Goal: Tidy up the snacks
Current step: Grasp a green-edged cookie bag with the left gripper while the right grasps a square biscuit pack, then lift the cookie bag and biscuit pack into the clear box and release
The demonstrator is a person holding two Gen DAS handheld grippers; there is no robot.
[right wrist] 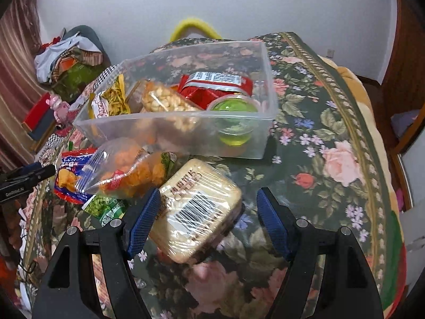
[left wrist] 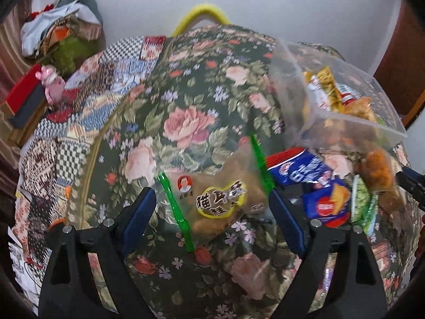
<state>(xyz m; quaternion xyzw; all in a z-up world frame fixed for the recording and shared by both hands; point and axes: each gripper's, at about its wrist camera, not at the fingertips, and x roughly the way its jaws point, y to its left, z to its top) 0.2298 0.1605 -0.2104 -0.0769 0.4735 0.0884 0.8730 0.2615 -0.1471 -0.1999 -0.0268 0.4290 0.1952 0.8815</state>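
Left hand-held gripper [left wrist: 212, 207] wide around one biscuit bag [left wrist: 220, 204]; right hand-held gripper [right wrist: 207, 218] wide around one wrapped pack [right wrist: 196, 212].

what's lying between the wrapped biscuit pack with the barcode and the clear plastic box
In the right wrist view, only bare floral tablecloth separates the biscuit pack from the clear box.

Dim, soft blur, fisheye edges

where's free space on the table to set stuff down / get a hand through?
Free: the floral cloth right of the clear bin out to the table edge, and the stretch left of the bin. Crowded: the snack pile in front of the bin, between the left claw and right claw.
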